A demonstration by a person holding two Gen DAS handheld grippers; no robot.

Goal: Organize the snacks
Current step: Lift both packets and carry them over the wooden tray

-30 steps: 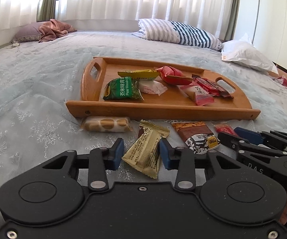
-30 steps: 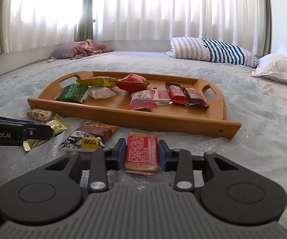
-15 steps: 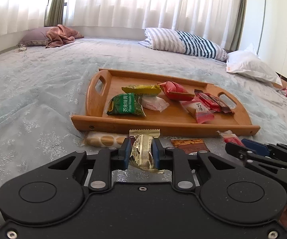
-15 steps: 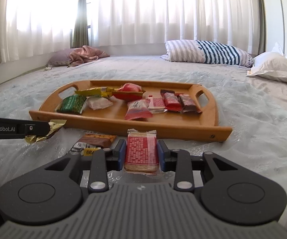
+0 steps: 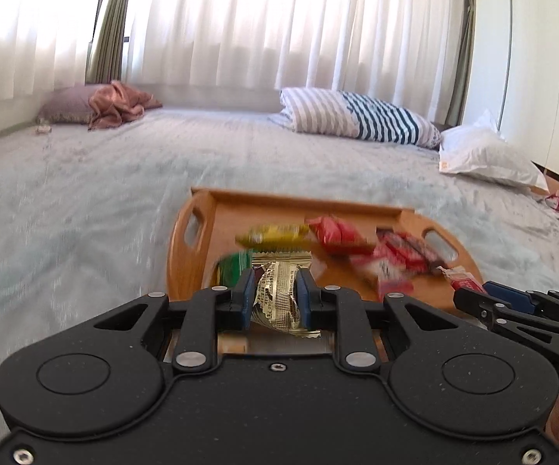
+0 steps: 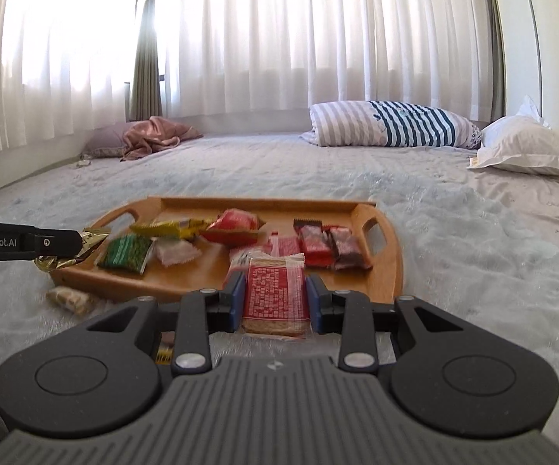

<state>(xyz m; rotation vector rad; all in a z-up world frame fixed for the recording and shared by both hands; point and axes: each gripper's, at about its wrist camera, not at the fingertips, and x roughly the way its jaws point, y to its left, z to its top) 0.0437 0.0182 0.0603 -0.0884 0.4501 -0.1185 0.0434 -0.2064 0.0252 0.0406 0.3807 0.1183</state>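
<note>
The left gripper (image 5: pixel 273 294) pinches a gold packet (image 5: pixel 277 294) at lower centre; the right gripper (image 6: pixel 275 296) clamps a red packet (image 6: pixel 275 294). Behind them, the wooden tray (image 6: pixel 390 267) holds blurred, seemingly mixed snacks.

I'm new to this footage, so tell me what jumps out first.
Each gripper is clamped on a snack: the left gripper pinches a gold packet, the right gripper a red packet. Just beyond them, a wooden tray with more snacks sits on the bed. One pale snack lies beside the tray.
</note>
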